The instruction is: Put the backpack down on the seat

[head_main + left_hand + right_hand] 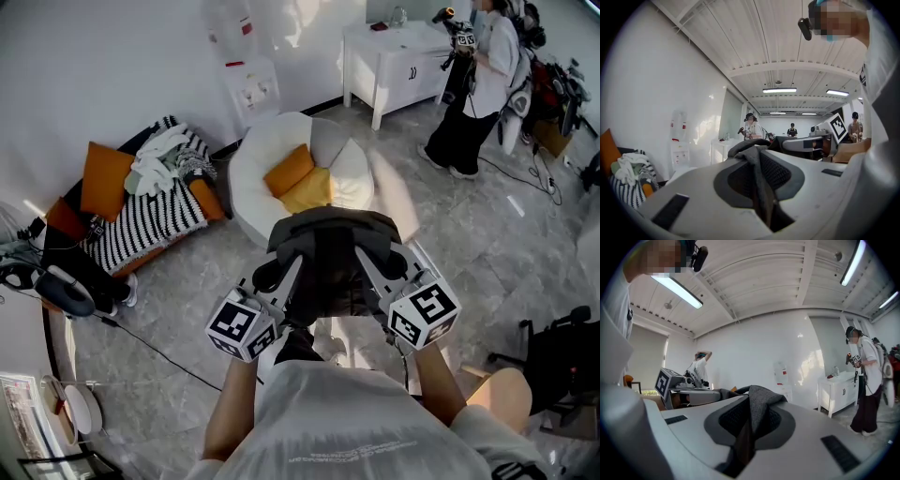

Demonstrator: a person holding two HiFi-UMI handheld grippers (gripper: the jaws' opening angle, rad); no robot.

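A dark grey backpack (330, 255) hangs in the air between my two grippers, above the floor in front of a white round seat (253, 178) with two orange cushions (298, 178). My left gripper (272, 272) is shut on a grey strap of the backpack (757, 161). Its jaws pinch the fabric in the left gripper view. My right gripper (386, 264) is shut on the other grey strap (757, 404), which folds over its jaws. Both grippers point level toward the seat.
A striped mattress (155, 220) with orange pillows and clothes lies at the left. A white cabinet (398, 56) stands at the back, a person (478, 84) with grippers beside it. A cable (159, 352) runs across the grey floor. A black chair (562, 361) stands at the right.
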